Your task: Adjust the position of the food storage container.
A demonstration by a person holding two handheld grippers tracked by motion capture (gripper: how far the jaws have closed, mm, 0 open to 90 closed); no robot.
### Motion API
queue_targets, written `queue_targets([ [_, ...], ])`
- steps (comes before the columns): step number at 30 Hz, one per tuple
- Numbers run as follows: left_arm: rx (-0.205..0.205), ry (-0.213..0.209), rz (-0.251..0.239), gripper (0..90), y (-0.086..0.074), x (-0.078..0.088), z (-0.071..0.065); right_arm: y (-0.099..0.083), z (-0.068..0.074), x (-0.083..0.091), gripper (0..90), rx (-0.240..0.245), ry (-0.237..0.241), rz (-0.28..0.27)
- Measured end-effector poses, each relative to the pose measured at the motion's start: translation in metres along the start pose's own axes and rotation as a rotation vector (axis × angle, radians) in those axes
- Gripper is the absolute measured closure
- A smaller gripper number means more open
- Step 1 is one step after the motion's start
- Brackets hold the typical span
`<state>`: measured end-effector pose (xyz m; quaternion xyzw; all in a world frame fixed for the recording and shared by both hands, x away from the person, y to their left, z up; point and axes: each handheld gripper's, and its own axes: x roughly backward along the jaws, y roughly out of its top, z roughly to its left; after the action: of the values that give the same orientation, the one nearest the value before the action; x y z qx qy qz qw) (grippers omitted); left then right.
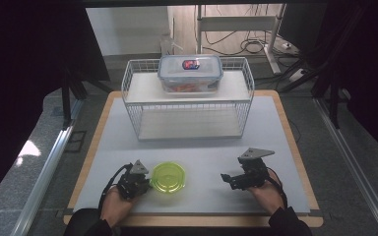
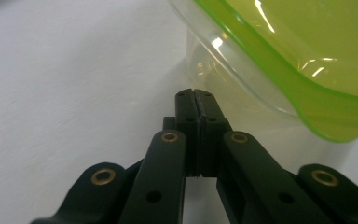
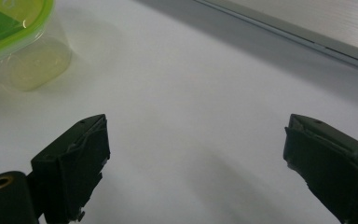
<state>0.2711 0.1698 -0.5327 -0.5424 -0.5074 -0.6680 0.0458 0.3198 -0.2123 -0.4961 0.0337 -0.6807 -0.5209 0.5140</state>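
With the left gripper (image 2: 196, 95) clenched empty just beside the green-lidded tub (image 2: 303, 70) and the right gripper (image 3: 196, 154) spread wide, the tub is easily shoved away.

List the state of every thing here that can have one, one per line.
Green tub: lid on, upright on the table, beside the left gripper's tips.
Clear box: lid on, on the rack's top shelf.
Rack: upright, lower shelf bare.
Left gripper: jaws shut, nothing between them.
Right gripper: jaws open, nothing between them.
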Motion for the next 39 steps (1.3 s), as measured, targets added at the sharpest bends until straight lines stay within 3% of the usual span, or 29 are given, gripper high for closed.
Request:
queue_targets([
  [9,-0.092,-0.024,-0.007,88.8,0.015,-0.014,-0.027,-0.003,0.001,0.002,7.1,-0.002,0.001,0.006],
  [16,-0.12,-0.045,-0.026,88.6,0.026,-0.026,-0.04,-0.003,0.001,0.001,7.0,-0.002,0.001,0.011],
  [17,-0.14,-0.052,-0.03,88.6,0.03,-0.03,-0.046,-0.003,0.001,0.001,7.0,-0.004,0.0,0.014],
  [20,-0.176,-0.032,-0.027,87.0,0.032,-0.031,-0.051,-0.004,0.001,0.001,7.0,-0.004,0.0,0.015],
  [28,-0.156,0.016,-0.052,76.2,0.028,-0.019,-0.037,-0.007,0.001,0.006,7.2,-0.015,-0.002,0.014],
  [34,-0.153,0.062,-0.065,62.4,0.023,-0.009,-0.03,-0.007,0.002,0.007,6.4,-0.023,0.005,0.004],
  [36,-0.138,0.084,-0.082,49.0,0.019,-0.004,-0.024,-0.006,0.003,0.007,5.2,-0.025,0.023,0.0],
  [39,-0.122,0.09,-0.097,36.7,0.015,0.003,-0.018,-0.006,0.004,0.007,4.4,-0.031,0.03,-0.003],
])
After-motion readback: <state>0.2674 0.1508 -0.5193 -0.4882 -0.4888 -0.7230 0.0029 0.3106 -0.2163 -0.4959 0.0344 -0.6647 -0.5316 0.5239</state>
